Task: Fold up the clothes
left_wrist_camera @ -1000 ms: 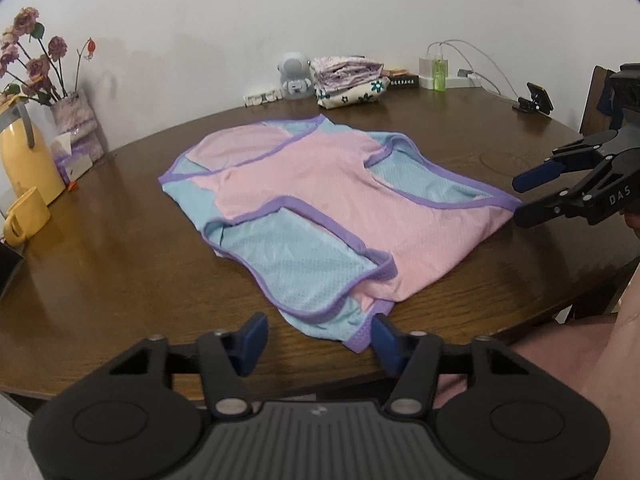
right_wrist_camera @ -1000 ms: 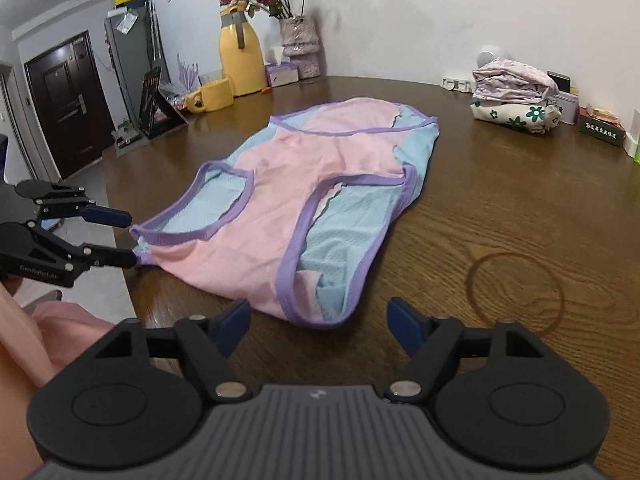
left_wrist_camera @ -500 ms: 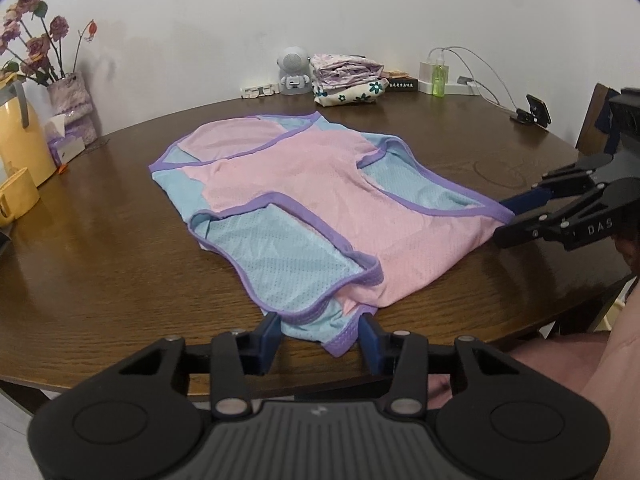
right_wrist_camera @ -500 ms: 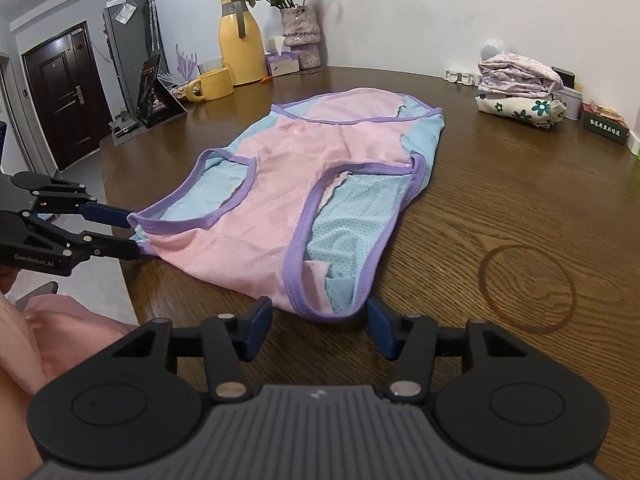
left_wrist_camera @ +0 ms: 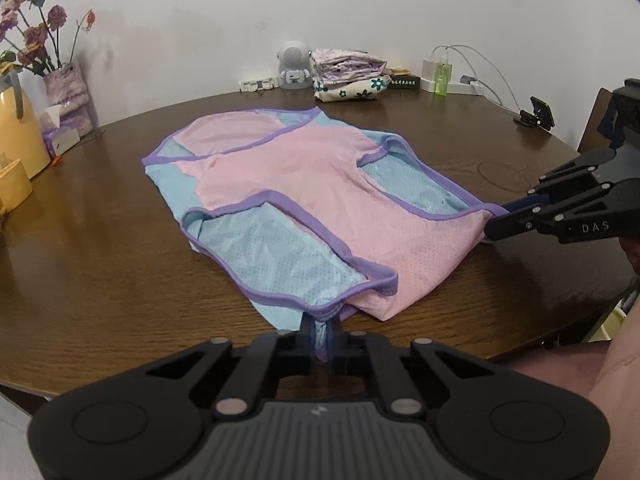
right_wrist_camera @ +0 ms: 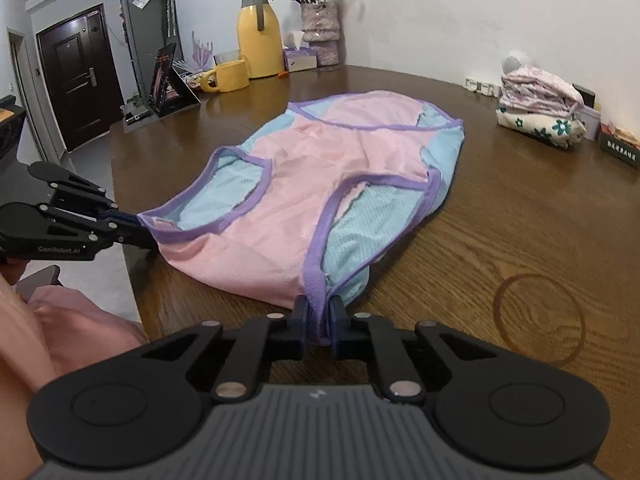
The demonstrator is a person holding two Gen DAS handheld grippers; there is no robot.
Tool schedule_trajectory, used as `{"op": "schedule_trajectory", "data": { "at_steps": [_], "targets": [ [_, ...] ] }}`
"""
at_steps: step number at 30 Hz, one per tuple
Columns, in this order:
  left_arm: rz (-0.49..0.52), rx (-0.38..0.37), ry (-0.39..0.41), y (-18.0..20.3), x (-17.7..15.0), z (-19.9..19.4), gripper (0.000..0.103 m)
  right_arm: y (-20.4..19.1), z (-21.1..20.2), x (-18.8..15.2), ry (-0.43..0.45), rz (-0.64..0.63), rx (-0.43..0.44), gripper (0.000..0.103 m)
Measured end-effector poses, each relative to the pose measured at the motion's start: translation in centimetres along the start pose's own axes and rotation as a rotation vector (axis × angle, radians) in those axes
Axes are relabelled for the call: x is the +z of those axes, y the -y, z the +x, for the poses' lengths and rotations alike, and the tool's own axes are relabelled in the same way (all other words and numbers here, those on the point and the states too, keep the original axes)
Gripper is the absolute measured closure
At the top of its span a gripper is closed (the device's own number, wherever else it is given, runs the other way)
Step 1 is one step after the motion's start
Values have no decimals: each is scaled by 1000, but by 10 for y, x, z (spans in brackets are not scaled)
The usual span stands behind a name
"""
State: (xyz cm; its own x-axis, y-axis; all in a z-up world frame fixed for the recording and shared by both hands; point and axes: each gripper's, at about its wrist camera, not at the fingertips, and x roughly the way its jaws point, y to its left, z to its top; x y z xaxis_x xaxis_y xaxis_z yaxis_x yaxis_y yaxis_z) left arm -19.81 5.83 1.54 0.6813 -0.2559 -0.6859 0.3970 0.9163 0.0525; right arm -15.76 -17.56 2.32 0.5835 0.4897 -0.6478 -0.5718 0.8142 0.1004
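Note:
A pink and light-blue mesh sleeveless top (left_wrist_camera: 304, 184) with purple trim lies flat on the round wooden table (left_wrist_camera: 100, 260). In the left wrist view my left gripper (left_wrist_camera: 320, 332) is shut on the purple-edged shoulder corner nearest the table's front edge. My right gripper (left_wrist_camera: 496, 220) grips the other shoulder corner at the right. In the right wrist view the top (right_wrist_camera: 340, 168) stretches away from my right gripper (right_wrist_camera: 320, 320), whose jaws are closing with the purple strap pinched between the pads. The left gripper (right_wrist_camera: 144, 236) holds the far corner at the left.
A stack of folded clothes (left_wrist_camera: 348, 76) sits at the back by the wall, beside a white figurine (left_wrist_camera: 294, 64) and a charger with a green bottle (left_wrist_camera: 440, 74). A yellow jug (right_wrist_camera: 258, 44), yellow mug (right_wrist_camera: 228, 76) and flower vase (right_wrist_camera: 320, 28) stand at the far left. A black clip (left_wrist_camera: 536, 116) lies at the right.
Both grippers have slid in onto the top's two near shoulder corners. Their jaws have gone from wide apart to pinched on the purple-edged fabric.

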Motion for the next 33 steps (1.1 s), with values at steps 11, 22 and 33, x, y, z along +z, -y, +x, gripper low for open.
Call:
{"op": "schedule_trajectory", "data": {
  "at_steps": [11,22,33],
  "targets": [
    [23,-3,77,-14,21,-16,100,3,-13,48,-7,-68,40,95],
    [77,140,239,-92,141,37,100,50,62,207,54,-122,-50,95],
    [-62,80,65,-208,242,190,99,161,232,291,-107,88,-66,95]
  ]
}}
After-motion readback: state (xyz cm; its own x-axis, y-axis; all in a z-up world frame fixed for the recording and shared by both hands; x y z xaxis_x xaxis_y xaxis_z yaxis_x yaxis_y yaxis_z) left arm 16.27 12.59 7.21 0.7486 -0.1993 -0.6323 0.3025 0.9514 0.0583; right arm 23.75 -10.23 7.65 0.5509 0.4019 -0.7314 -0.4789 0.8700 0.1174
